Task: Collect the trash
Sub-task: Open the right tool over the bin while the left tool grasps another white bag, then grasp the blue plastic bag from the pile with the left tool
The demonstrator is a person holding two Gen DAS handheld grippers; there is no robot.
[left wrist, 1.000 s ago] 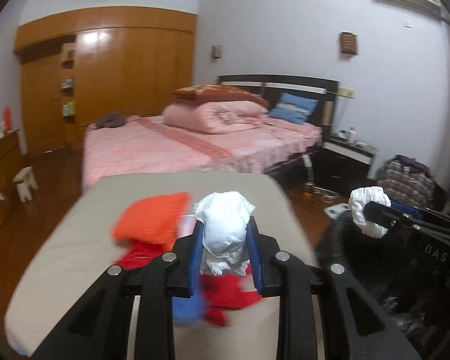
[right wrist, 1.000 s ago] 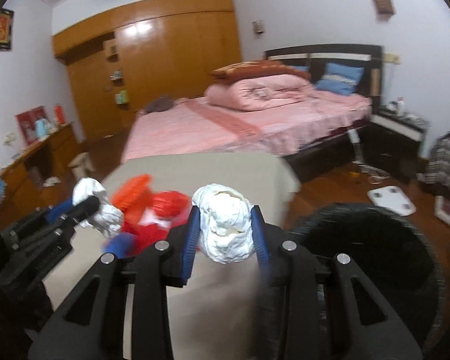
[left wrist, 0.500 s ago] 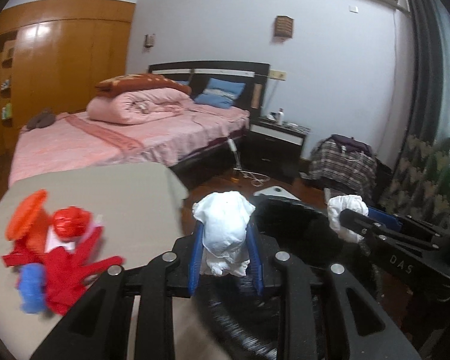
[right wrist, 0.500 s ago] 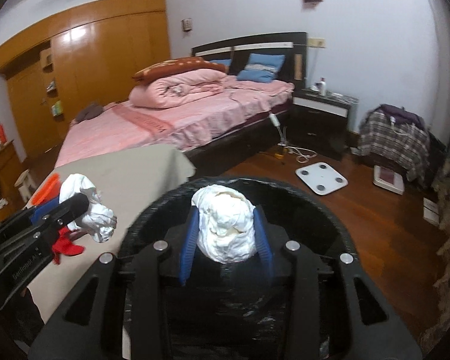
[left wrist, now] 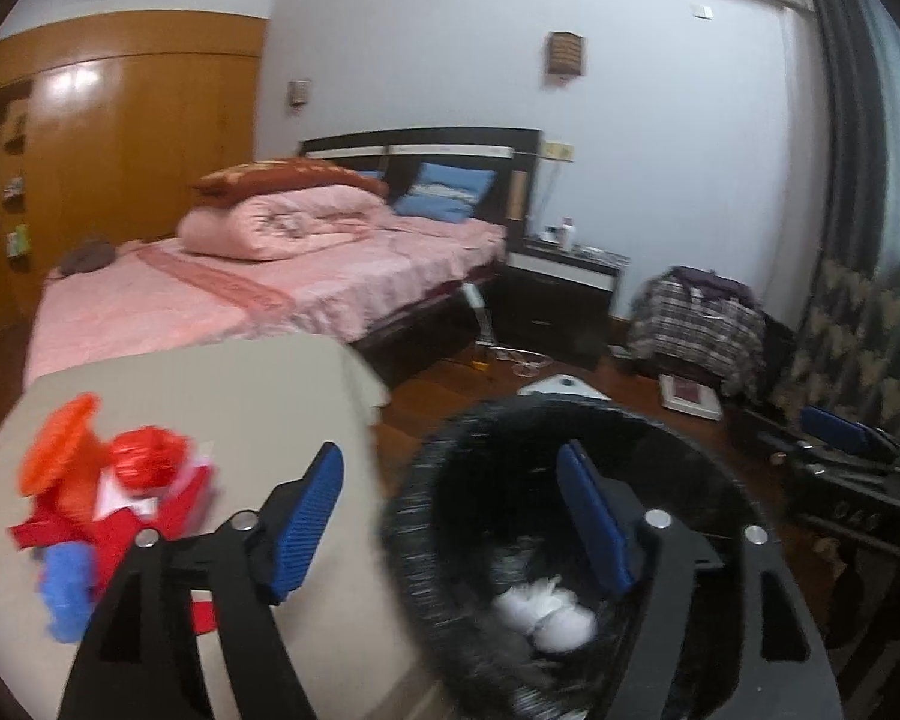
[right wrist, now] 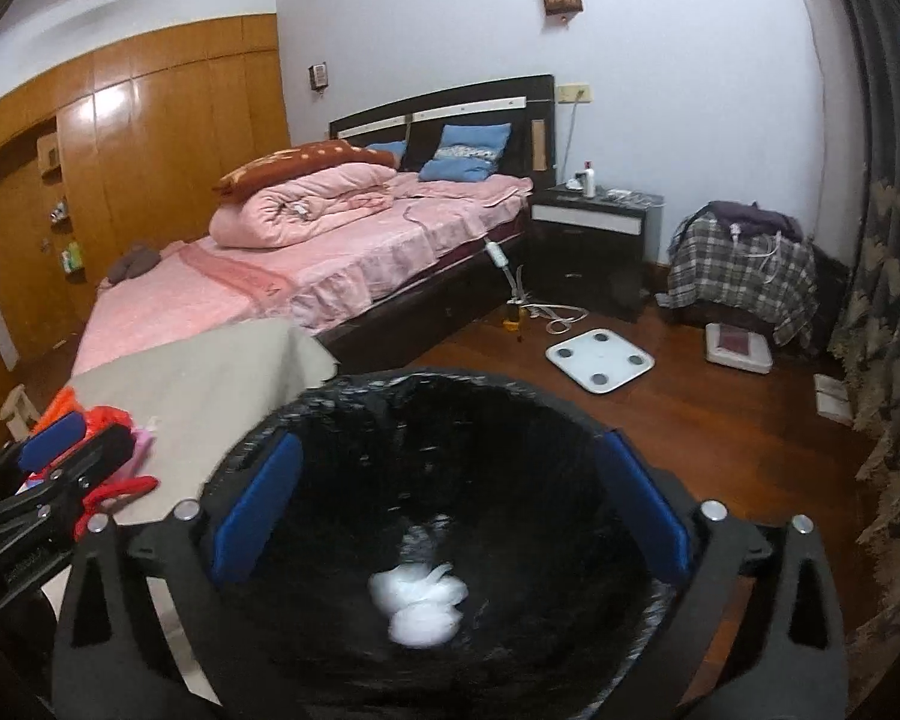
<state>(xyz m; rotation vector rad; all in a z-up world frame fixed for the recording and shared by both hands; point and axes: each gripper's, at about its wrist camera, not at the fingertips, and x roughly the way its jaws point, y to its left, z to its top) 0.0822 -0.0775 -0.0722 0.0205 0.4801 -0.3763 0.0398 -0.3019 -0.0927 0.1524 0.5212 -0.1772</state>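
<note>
Both white paper balls (right wrist: pixel 420 603) are now down in the black trash bin (right wrist: pixel 354 396). A moment ago each gripper was squeezing one. Now the left gripper (left wrist: pixel 450 516) and the right gripper (right wrist: pixel 450 516) are opening over the bin, with nothing between their fingers (left wrist: pixel 306 510). So two bits of trash are collected.

More is left. A red, orange and blue pile (left wrist: pixel 96 504) sits on the counter (left wrist: pixel 258 384) beside the bin. It is blurry, so I cannot tell what each piece is. The bin's near edge is cut off, and its dark inside hides anything else in there.
</note>
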